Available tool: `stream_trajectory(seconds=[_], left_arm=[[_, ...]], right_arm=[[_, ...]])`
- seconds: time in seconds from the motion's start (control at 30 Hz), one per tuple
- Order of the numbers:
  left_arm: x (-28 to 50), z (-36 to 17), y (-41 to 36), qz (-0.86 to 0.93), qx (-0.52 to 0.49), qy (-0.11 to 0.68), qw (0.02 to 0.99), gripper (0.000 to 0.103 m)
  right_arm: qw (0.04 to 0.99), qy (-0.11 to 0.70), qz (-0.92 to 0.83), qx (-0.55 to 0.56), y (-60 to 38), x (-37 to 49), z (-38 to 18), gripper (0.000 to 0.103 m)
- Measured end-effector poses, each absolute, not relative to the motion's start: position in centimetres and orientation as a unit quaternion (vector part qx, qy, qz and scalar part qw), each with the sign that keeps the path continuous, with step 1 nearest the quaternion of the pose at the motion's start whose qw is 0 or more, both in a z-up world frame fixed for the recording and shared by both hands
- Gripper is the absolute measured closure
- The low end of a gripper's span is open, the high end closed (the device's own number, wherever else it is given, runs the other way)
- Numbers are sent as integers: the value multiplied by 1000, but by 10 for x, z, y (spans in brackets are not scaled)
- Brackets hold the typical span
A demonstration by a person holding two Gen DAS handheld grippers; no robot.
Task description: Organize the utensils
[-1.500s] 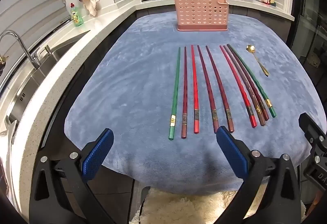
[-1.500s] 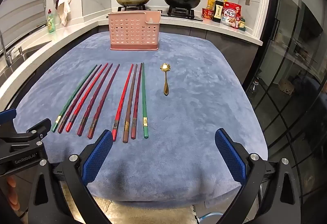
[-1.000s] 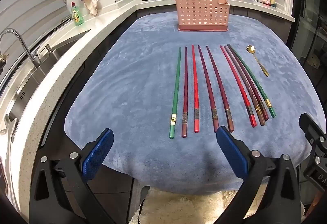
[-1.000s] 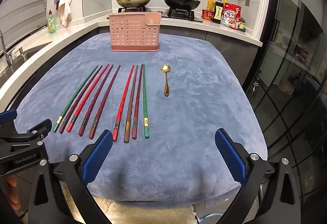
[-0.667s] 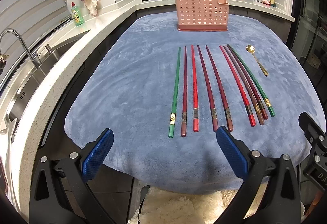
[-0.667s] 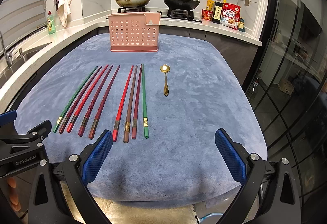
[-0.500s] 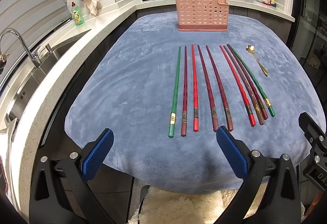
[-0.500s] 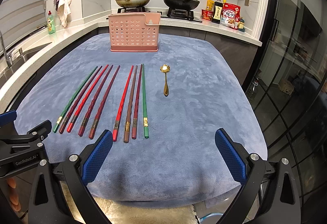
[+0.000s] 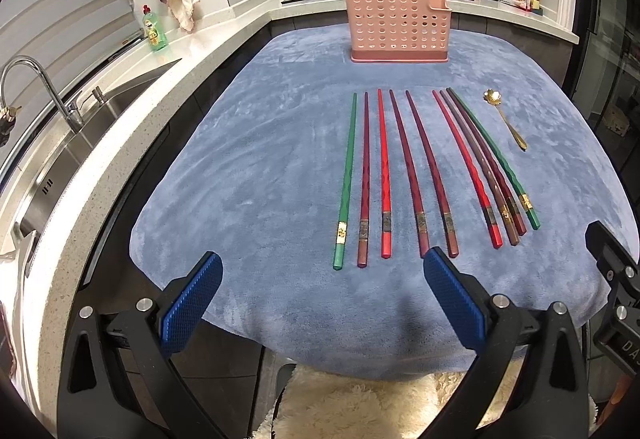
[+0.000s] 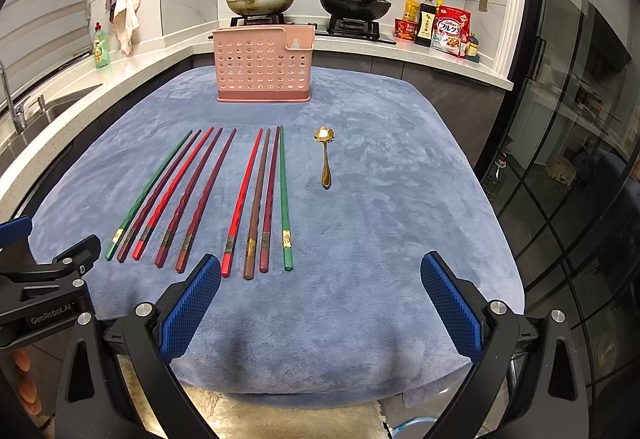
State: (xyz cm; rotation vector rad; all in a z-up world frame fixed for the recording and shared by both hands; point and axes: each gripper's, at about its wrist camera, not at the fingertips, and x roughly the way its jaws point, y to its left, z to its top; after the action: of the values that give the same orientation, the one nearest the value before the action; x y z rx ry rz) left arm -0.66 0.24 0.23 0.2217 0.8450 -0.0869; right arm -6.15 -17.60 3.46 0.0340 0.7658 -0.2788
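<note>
Several red, maroon, brown and green chopsticks [image 9: 416, 175] lie side by side on a blue cloth [image 9: 260, 167]; they also show in the right wrist view [image 10: 208, 195]. A gold spoon [image 9: 505, 118] lies to their right, also in the right wrist view [image 10: 325, 159]. A pink perforated utensil holder [image 9: 398, 23] stands upright at the far end, also in the right wrist view [image 10: 263, 65]. My left gripper [image 9: 320, 303] is open and empty at the near edge, in front of the chopstick ends. My right gripper [image 10: 320, 303] is open and empty at the near edge, right of the chopsticks.
A sink with a tap [image 9: 48, 95] lies along the left counter, with a green soap bottle [image 9: 154, 29]. Two pans [image 10: 308, 3] sit on the stove behind the holder. Food packets [image 10: 448, 29] stand at the back right. A glass door [image 10: 580, 119] is to the right.
</note>
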Motion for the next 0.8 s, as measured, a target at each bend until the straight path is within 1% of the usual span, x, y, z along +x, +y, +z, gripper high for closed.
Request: stream_trajectory(seconds=[0.8], left_arm=[[-6,3,5,-41,107,411,904,7]], right_arm=[[918,372,-136,18,-176,-62,34,7]])
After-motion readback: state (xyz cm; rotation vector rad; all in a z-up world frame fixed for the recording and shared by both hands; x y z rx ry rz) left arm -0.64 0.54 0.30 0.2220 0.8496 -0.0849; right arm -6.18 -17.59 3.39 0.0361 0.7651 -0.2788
